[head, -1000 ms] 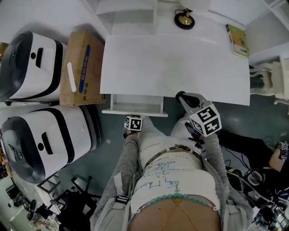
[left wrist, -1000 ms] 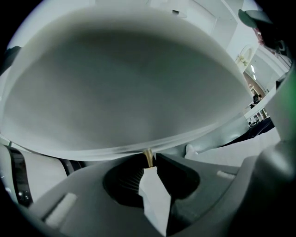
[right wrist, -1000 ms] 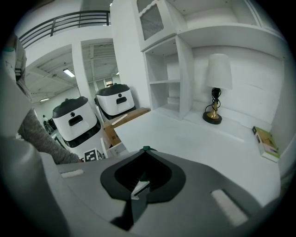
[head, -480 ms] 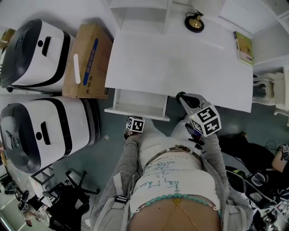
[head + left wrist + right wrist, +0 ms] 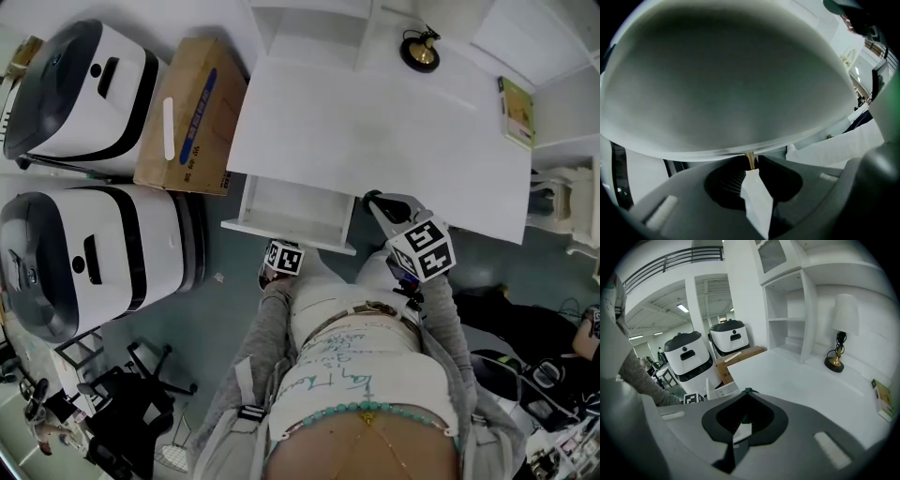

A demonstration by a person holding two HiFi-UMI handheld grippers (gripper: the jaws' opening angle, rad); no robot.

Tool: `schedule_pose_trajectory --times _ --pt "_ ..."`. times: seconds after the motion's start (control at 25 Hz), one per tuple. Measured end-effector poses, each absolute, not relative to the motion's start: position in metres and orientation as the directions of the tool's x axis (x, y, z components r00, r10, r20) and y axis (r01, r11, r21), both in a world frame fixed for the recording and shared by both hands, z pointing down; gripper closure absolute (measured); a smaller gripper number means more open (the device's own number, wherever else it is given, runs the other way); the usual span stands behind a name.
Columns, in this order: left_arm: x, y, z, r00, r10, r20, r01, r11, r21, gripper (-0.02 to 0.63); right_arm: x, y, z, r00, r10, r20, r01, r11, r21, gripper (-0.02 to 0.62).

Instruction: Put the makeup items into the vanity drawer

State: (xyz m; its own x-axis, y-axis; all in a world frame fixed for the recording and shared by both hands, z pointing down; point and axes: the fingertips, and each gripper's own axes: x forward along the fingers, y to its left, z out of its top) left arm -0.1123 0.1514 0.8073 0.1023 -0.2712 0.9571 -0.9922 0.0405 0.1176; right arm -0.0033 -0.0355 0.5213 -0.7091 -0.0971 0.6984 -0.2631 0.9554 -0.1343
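The white vanity top (image 5: 375, 131) has its drawer (image 5: 291, 208) pulled out at the front left, and the inside looks bare and white. My left gripper (image 5: 281, 253) hangs at the drawer's front, pointing steeply down. In the left gripper view my left gripper (image 5: 751, 161) is shut on a small gold piece (image 5: 750, 158), seemingly the drawer's knob. My right gripper (image 5: 375, 200) is at the vanity's front edge, right of the drawer. My right gripper (image 5: 746, 391) is shut, with nothing seen between its jaws. No makeup items show in any view.
A gold-footed lamp (image 5: 419, 52) and a green-yellow book (image 5: 518, 111) sit at the back right of the top. Two white-and-black machines (image 5: 89, 248) and a cardboard box (image 5: 192, 117) stand left of the vanity. White shelves rise behind, and a white chair (image 5: 562, 197) stands at the right.
The drawer reaches further out from under the vanity top than a second ago, and my left gripper has come back with its front. My right gripper stays at the front edge.
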Motion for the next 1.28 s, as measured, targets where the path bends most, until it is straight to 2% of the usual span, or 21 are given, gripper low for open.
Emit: schedule_pose_trajectory --times 1.28 --pt "-0.114 0.149 0.807 0.08 -0.286 0.955 -0.986 0.12 0.119 0.517 -0.092 0.016 0.598 -0.596 0.209 0.775 0.086 0.977 -0.198 0.566"
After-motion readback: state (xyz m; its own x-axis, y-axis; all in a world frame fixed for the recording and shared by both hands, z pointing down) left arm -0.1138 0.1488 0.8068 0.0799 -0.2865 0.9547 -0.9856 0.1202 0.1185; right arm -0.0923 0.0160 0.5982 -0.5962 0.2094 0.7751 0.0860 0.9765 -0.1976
